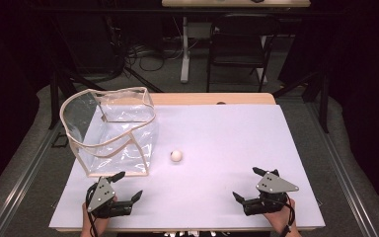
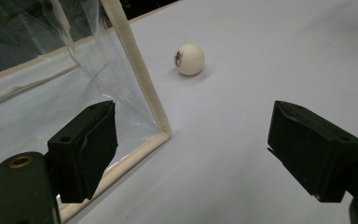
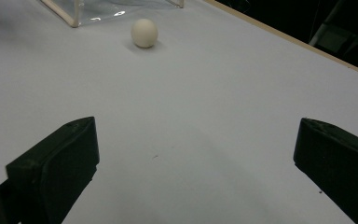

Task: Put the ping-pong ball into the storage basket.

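Claws sat at the near edge of your counter (image 1: 237, 128), both empty with jaws spread wide: your left claw (image 1: 127, 185) just in front of the clear bin (image 1: 109, 129) with its cream trim, your right claw (image 1: 246, 183) well apart from it. Between them, farther up, the white ball (image 1: 176, 156) rested on the counter just beside the bin, outside it

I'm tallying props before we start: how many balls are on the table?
1. A white ball sits on the table, just right of the clear bin, apart from it. The bin looks empty, though glare on its walls could hide something.
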Motion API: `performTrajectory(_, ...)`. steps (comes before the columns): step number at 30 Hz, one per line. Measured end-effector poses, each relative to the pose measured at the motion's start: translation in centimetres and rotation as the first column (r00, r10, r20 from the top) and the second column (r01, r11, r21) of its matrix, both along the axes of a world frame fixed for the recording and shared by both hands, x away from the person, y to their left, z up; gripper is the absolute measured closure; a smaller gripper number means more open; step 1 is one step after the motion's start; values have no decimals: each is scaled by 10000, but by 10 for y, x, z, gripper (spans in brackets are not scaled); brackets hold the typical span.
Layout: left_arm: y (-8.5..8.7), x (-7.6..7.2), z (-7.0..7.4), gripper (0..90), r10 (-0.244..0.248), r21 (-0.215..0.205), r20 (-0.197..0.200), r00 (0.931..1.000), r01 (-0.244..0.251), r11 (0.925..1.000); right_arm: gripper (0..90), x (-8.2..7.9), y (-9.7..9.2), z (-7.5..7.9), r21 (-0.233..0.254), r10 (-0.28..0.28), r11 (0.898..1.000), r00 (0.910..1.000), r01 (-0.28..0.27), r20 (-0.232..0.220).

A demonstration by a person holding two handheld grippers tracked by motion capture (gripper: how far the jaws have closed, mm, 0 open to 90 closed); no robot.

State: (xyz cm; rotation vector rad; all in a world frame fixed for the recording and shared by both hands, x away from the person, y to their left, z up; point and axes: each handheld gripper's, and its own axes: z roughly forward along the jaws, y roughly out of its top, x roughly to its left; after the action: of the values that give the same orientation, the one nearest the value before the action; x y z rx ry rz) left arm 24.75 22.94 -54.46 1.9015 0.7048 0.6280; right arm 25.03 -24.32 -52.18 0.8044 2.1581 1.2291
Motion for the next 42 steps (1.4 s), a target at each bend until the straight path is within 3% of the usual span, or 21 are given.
performTrajectory(23,-5,4,-2,161,15,126,-142,9999,-13,9999,0,8,8,2,-208,238,9995,9992,-245,-313)
performTrajectory(42,-3,3,-2,161,42,141,-89,10000,-41,9999,0,27,33,12,-635,529,9963,9959,-577,-738)
